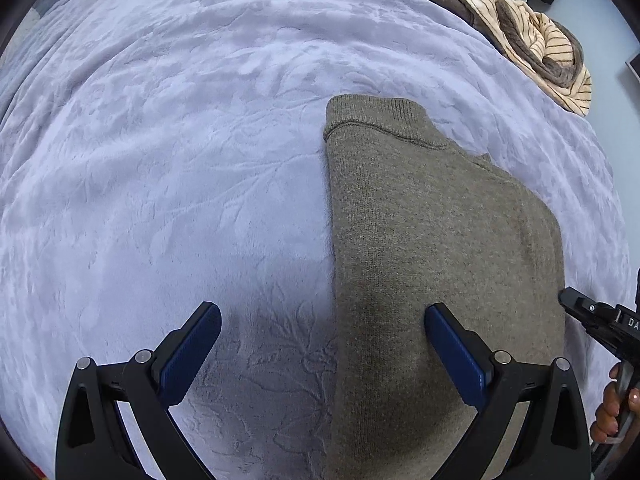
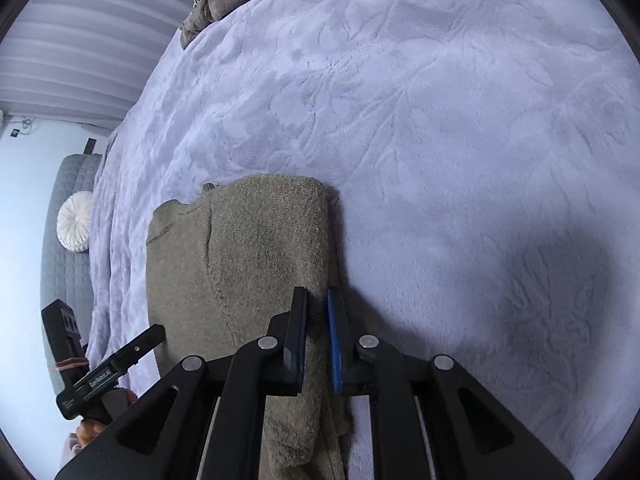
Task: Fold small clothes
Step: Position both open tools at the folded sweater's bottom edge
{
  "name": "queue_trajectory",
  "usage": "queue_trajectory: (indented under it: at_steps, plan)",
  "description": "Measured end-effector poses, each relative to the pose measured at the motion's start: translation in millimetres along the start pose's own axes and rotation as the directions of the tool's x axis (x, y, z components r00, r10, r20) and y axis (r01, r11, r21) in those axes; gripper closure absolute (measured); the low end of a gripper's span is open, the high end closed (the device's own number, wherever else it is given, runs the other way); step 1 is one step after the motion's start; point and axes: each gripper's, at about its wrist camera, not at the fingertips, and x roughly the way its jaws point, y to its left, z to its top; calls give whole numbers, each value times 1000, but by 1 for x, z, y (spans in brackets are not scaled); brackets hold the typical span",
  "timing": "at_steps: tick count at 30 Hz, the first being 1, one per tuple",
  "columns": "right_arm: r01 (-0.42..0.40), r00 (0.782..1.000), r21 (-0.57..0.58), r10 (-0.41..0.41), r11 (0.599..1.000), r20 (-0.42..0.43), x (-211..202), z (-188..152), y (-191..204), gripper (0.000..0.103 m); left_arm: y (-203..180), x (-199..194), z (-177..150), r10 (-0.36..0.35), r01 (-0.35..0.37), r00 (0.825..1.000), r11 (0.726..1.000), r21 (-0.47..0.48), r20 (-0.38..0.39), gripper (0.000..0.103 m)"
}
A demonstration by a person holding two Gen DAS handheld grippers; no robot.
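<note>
I have the right gripper [image 2: 318, 320] with its fingers pinched narrow on the long edge of the brown knit sweater [image 1: 432, 248], which lies part-folded on the lavender bedspread [image 1: 180, 160], while the left gripper [image 1: 322, 344] hovers with fingers wide, straddling the opposite edge and holding nothing. My worry is that the thick, soft knit slides out of that thin pinch or drags the stacked layers askew if I lift one-sided. Only the right wrist view shows the pinch and the folded-over seam; the left wrist view alone shows the ribbed collar [image 1: 380, 114] and the striped clothes pile [image 1: 536, 40].
</note>
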Motion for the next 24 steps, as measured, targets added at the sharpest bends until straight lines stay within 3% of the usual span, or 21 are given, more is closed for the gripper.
queue_trajectory:
  at_steps: [2,3,4,14,21,24]
  plan:
    - [1,1000,10,-1,1000,7,-9,-7,-5,73,1,1,-1,-9,9,1000,1000,-4,-11,1]
    - [-3,1000,19,3,1000,10,-13,-10,-8,59,1,2,-1,-12,12,1000,1000,-9,-14,1]
    - [-16,1000,25,16,1000,8,-15,-14,-11,54,1,2,-1,-13,13,1000,1000,-12,-15,1]
    - [-61,998,26,62,998,-30,-9,-38,-21,53,2,8,0,-26,25,999,999,-24,-40,1]
    - [-81,996,7,81,997,-41,-6,-38,-18,33,2,5,-2,-33,33,999,999,-3,-19,1]
    - [-88,995,2,88,996,-50,-4,-37,-17,31,3,6,-1,-51,51,998,999,9,-33,1]
